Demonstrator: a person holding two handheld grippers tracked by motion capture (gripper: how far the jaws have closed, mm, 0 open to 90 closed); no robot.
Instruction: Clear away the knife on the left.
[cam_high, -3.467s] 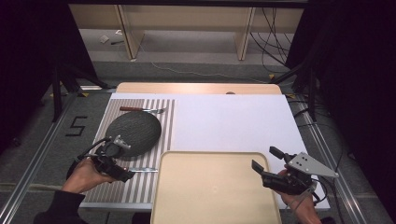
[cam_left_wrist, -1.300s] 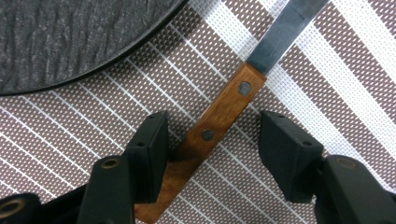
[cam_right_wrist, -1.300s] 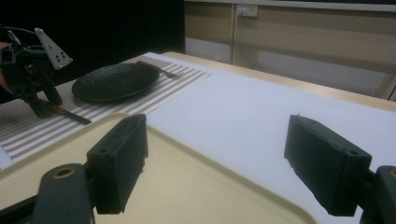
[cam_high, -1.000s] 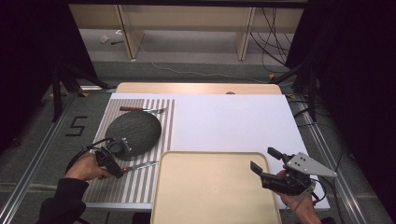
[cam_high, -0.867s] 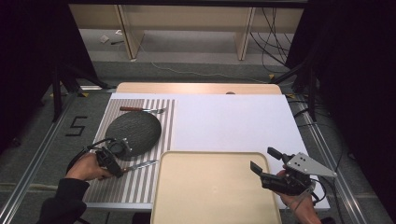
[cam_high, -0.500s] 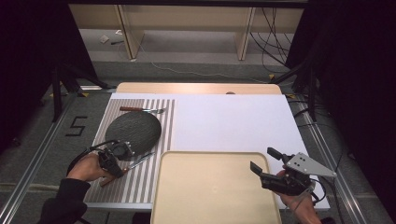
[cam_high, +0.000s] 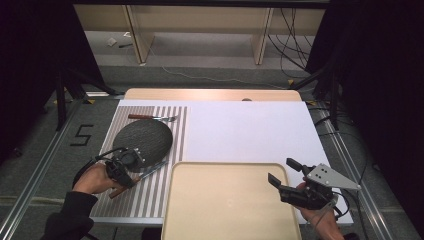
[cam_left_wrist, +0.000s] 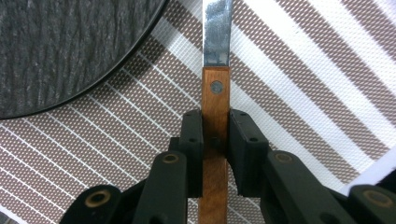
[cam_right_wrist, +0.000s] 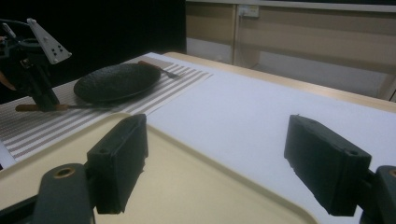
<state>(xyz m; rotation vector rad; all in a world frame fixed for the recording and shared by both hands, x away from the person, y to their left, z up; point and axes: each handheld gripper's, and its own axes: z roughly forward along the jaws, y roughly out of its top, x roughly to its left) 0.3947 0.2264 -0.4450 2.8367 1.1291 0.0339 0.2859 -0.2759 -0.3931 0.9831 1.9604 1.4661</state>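
— Wood in the jaws, at the lower left of the high view: the left gripper (cam_high: 121, 171) is closed on the handle of the knife (cam_left_wrist: 215, 100), blade pointing away across the striped mat (cam_high: 150, 195).

— What's near it?

— The dark plate (cam_high: 142, 140) sits just above and to the right, close to the blade. A fork (cam_high: 151, 118) lies beyond the plate, near the mat's far edge.

— How should the lift go?

— My guess is a straight, level rise, keeping the blade clear of the plate's rim. The grip sits near the blade end of the handle, so the knife should not tip much.

— And further right?

— The beige tray (cam_high: 231, 202) fills the lower middle, bare. At the lower right the right gripper (cam_high: 286, 175) hovers over the tray's corner, jaws wide apart, holding nothing.
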